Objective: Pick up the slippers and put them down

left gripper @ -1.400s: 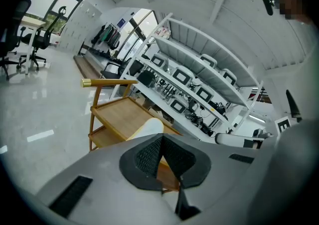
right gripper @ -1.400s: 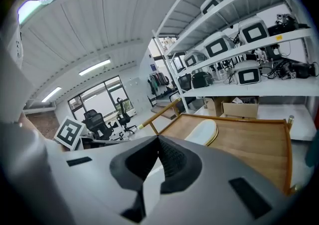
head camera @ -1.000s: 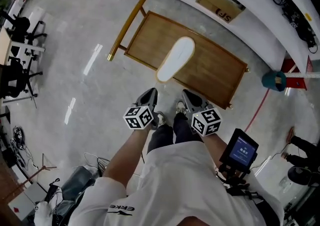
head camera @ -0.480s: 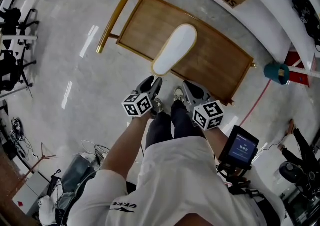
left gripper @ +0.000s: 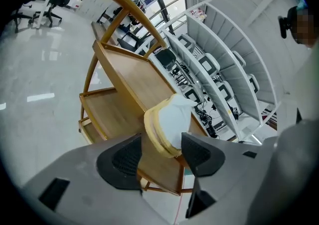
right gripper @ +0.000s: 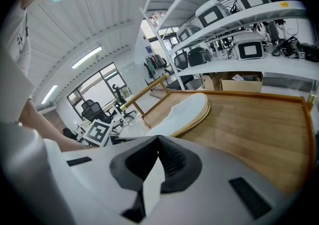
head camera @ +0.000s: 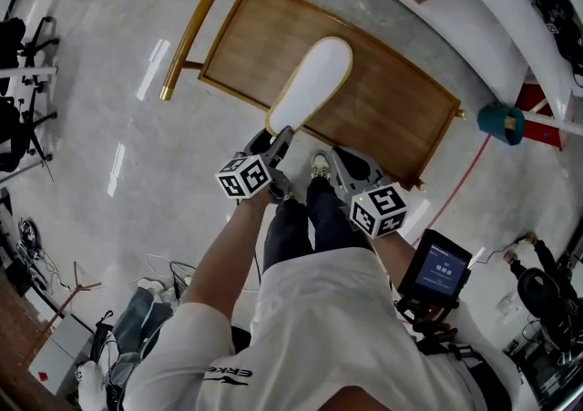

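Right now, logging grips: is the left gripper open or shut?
Open. The left gripper has its jaws apart, having just been opening; an end of the slipper shows in the gap, not clamped.

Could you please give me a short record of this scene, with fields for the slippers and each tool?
slippers: white with yellowish soles, lying on top of the wooden cart
left tool: open, jaws have just been opening; the slippers' near end shows in the gap, pads not pressing it
right tool: shut, nothing between its jaws
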### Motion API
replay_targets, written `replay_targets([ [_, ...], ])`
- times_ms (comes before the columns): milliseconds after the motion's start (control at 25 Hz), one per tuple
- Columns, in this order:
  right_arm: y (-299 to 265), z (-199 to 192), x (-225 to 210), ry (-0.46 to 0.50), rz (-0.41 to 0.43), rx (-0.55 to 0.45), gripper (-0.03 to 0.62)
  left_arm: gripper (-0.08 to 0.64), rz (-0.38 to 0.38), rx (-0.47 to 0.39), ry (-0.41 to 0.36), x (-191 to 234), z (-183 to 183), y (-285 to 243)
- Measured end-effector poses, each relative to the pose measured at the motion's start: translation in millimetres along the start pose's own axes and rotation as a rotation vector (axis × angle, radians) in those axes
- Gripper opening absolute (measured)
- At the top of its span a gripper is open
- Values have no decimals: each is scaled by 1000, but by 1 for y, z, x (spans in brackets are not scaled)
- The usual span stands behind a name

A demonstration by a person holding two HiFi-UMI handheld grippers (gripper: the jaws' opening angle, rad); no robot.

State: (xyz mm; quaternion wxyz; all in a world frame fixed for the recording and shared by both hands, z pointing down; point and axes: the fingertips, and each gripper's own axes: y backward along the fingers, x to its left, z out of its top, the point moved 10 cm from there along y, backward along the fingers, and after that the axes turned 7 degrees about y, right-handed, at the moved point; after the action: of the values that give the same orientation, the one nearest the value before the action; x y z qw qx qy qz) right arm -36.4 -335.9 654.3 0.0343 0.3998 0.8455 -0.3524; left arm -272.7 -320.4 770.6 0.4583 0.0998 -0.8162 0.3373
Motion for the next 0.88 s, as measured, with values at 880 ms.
replay_targets([
  [880,15,19,17,44,5,-42,0,57,-87,-109,-48,-46,27,30],
])
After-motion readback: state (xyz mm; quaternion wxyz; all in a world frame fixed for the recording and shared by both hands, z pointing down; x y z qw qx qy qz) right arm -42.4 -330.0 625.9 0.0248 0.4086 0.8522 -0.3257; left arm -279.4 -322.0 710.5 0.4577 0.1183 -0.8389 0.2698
